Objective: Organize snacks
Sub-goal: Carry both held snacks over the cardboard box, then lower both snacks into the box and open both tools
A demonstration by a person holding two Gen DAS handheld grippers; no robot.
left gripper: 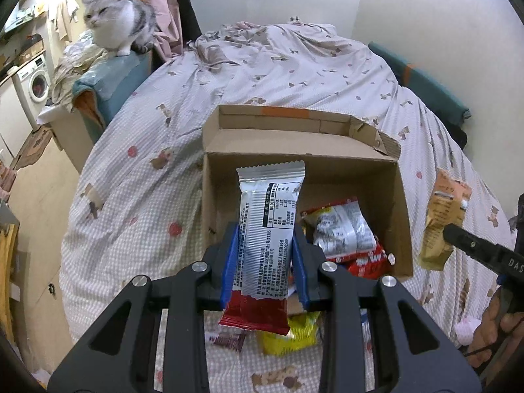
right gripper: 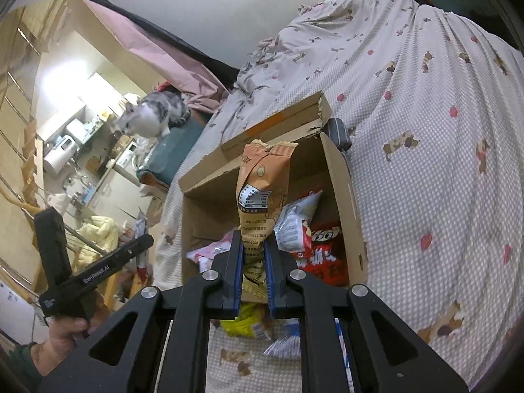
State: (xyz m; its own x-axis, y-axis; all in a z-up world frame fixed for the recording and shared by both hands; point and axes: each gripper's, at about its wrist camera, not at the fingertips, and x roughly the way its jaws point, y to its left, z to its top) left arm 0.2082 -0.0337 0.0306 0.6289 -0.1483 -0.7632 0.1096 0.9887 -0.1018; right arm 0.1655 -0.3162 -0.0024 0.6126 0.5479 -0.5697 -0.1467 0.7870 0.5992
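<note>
My left gripper [left gripper: 267, 227] is shut on a silver and red snack packet [left gripper: 271, 203], held upright above the near edge of an open cardboard box [left gripper: 360, 177] on the bed. Beside the box's right wall, my right gripper [left gripper: 452, 234] holds an orange packet [left gripper: 442, 216]. In the right wrist view the right gripper [right gripper: 253, 234] is shut on that orange packet [right gripper: 262, 190], over the box [right gripper: 344, 196]. The left gripper [right gripper: 144, 240] shows at the left. Red and silver packets [left gripper: 347, 232] lie in the box. A yellow packet [left gripper: 291, 334] lies on the quilt in front of it.
A grey and white cat [left gripper: 118, 23] sits on teal-covered furniture [left gripper: 111, 78] left of the bed. The patterned quilt [left gripper: 262, 75] runs back to the white wall. A washing machine [left gripper: 36, 82] stands far left. More loose packets [right gripper: 285, 344] lie below the grippers.
</note>
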